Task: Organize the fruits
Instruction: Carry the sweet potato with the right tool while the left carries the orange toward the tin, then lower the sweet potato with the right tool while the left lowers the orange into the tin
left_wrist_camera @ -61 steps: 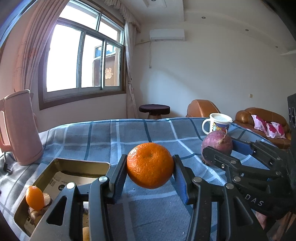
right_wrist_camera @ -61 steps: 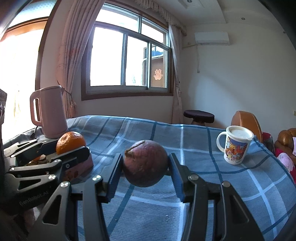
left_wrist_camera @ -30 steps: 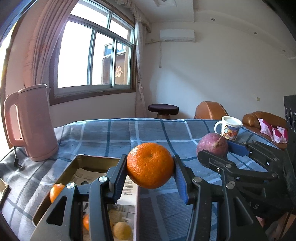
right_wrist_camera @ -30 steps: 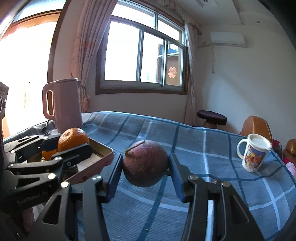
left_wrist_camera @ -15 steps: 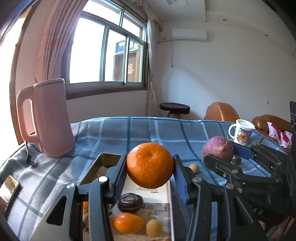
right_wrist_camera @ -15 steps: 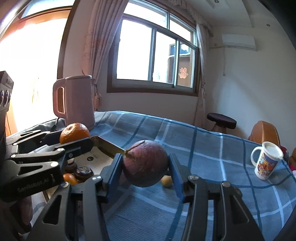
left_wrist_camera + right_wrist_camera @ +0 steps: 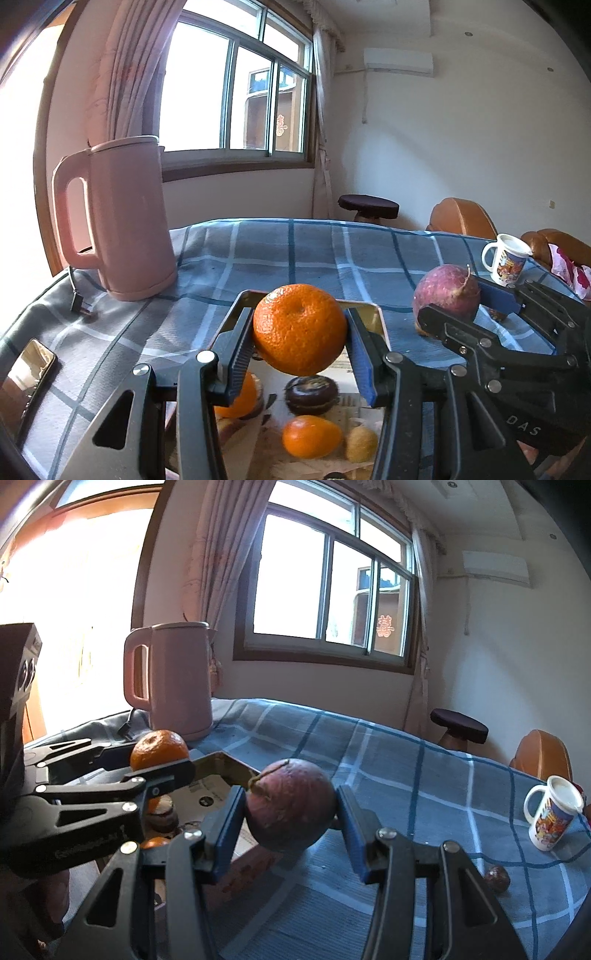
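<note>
left gripper point(image 7: 300, 334): clamped on the orange point(image 7: 300, 328), pads on its two sides at the widest part.
right gripper point(image 7: 290, 810): clamped on the purple fruit point(image 7: 290, 805), pads across its middle, stem stub up and to the left.
orange, place: held in the air above the far end of the tin tray point(image 7: 380, 325).
purple fruit, place: in the air just right of the tray, over the checked cloth point(image 7: 424, 775).
tray contents: small oranges, a dark round fruit, a yellowish one.
handling, orange: likely light, soft-skinned, bruises under hard squeeze; round, may roll once set down.
handling, purple fruit: looks firmer, smooth rind, perhaps slippery; grip across the belly suits it.
loose on cloth: small dark fruit point(image 7: 496, 877) near the mug point(image 7: 552, 814).
</note>
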{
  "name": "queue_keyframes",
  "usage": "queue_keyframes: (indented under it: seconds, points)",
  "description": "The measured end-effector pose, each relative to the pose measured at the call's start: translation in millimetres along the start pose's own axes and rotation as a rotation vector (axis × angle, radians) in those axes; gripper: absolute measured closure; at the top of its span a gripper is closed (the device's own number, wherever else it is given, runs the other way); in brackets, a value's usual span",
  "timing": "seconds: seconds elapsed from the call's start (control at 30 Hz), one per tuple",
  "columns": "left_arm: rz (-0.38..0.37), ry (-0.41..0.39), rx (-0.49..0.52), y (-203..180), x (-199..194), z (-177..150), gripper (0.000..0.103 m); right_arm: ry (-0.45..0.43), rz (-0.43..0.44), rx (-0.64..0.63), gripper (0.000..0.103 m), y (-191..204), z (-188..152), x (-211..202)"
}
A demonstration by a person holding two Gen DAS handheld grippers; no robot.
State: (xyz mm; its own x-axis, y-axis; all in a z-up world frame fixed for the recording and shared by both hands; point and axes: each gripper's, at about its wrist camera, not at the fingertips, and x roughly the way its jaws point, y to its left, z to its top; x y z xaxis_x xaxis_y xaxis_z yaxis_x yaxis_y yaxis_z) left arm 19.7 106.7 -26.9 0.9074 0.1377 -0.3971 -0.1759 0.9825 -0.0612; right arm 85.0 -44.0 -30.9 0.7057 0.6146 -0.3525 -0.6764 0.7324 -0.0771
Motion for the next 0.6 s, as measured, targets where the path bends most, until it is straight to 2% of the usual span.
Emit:
queue_keyframes:
  seconds: [0.6]
  points:
    - [0.043,0.06,-0.02,31.9,6.2,-4.9,0.053,0.035,0.063,-0.048,0.05,27.1,0.2,20.3]
